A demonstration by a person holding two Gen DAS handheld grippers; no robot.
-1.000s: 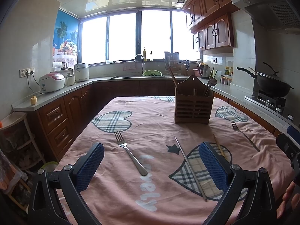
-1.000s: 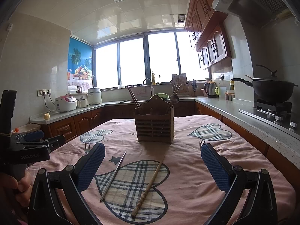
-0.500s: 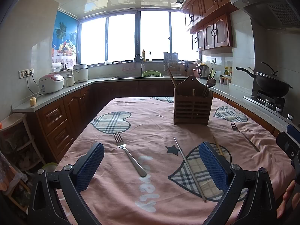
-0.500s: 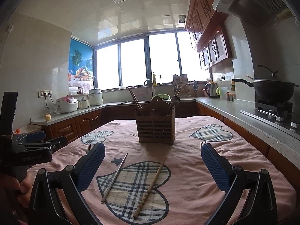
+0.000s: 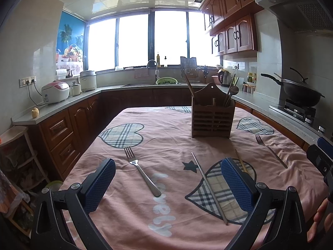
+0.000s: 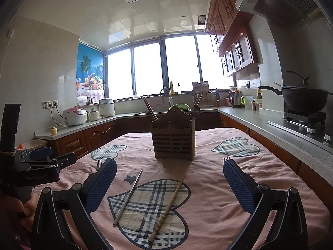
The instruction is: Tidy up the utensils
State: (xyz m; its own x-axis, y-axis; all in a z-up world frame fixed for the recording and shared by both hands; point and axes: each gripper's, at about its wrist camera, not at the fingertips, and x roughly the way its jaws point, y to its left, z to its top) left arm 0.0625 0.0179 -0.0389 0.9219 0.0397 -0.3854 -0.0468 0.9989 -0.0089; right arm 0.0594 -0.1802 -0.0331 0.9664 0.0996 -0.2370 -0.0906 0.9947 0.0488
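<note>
both grippers, left (image 5: pixel 167 182) and right (image 6: pixel 169 182), gape empty; nothing picked. next i close on fork (image 5: pixel 142 171) for holder (image 5: pixel 212 117).

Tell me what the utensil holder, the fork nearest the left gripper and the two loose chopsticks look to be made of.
Utensil holder: dark brown wood, slatted, matte.
Fork: shiny silver metal, probably stainless steel.
Thin chopstick: grey, glinting, likely metal.
Thick chopstick: tan, dull, with a ridged grip end; wood or bamboo.

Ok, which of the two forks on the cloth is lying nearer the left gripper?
The fork by the "Lovely" lettering, between the left gripper's fingers in its view. The other fork lies far right, near the table's edge.
</note>
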